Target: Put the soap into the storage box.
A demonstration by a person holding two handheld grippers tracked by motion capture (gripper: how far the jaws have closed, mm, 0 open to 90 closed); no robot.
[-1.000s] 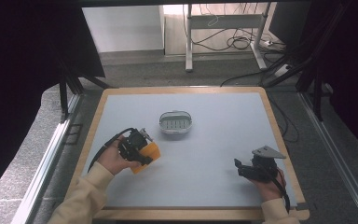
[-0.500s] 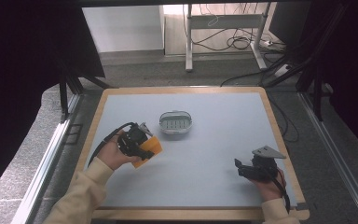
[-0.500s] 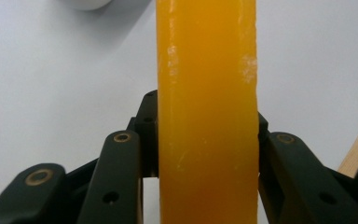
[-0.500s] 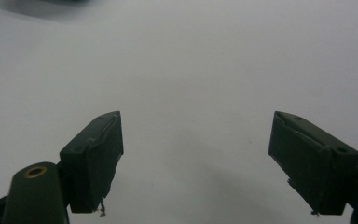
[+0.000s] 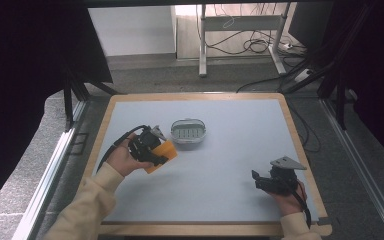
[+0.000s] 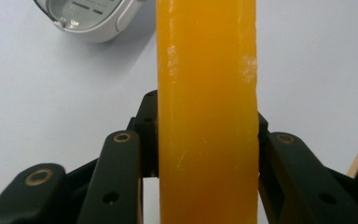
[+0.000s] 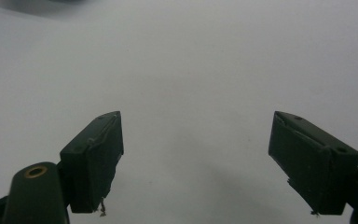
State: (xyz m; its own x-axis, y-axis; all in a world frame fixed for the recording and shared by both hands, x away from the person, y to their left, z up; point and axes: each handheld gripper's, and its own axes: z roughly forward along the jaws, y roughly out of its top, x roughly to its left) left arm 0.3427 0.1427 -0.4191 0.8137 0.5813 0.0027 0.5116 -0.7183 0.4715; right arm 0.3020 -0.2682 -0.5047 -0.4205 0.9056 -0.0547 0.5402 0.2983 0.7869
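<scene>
Gripping: my left gripper (image 5: 155, 152) is clamping an orange block (image 6: 207, 112), possibly soap.
Resting: my right gripper (image 7: 196, 163) is gaping wide over the table (image 5: 240, 165).

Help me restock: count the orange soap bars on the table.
1: the orange soap bar sits clamped in the left gripper, beside the soap dish. None seems hidden.

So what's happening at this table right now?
A person holds a two-jaw gripper in each hand. The left gripper is clamped on an orange soap bar, held just beside a white soap dish on the table. The right gripper waits near the table's right corner, jaws open with nothing between them.
</scene>
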